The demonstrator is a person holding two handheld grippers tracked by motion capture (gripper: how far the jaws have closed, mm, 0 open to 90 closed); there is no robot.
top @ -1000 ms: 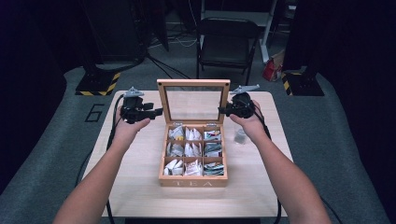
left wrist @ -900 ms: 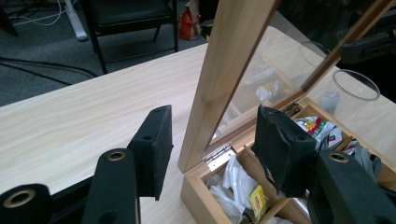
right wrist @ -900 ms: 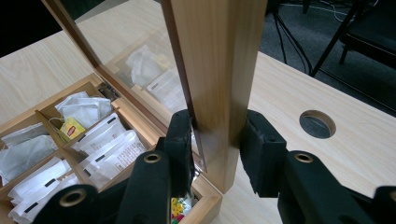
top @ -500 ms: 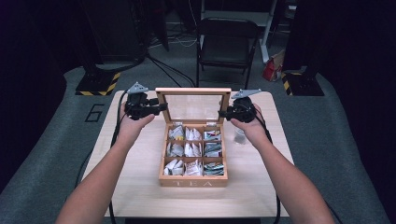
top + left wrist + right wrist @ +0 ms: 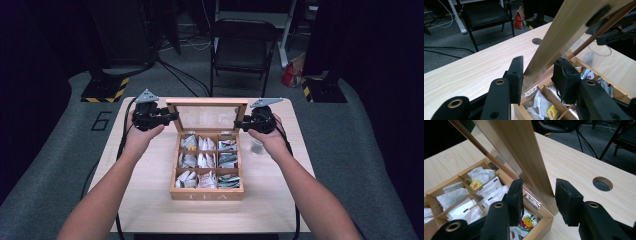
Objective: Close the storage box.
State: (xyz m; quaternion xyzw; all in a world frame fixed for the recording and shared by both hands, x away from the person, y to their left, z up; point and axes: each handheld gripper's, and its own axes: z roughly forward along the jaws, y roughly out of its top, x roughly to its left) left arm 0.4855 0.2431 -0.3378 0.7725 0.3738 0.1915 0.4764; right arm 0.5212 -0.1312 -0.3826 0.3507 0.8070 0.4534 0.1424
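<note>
A wooden tea box (image 5: 206,192) stands mid-table, its compartments full of tea bags (image 5: 206,160). Its glass-paned lid (image 5: 207,102) is raised and leans forward over the box. My left gripper (image 5: 172,116) is at the lid's left edge and my right gripper (image 5: 239,123) at its right edge. In the left gripper view the lid (image 5: 564,32) passes between the jaws of the open left gripper (image 5: 537,75), with a gap on the right side. In the right gripper view the lid's frame (image 5: 519,150) sits between the spread jaws of the right gripper (image 5: 537,192), next to the hinge.
A small clear glass (image 5: 256,147) stands on the table (image 5: 150,200) just right of the box, below my right hand. A round cable hole (image 5: 602,183) lies behind the lid. Beyond the table are a black folding chair (image 5: 242,50) and a red bag (image 5: 290,75).
The lid has tipped forward and its top edge has dropped lower over the box. Both grippers have moved down and toward me with it.
</note>
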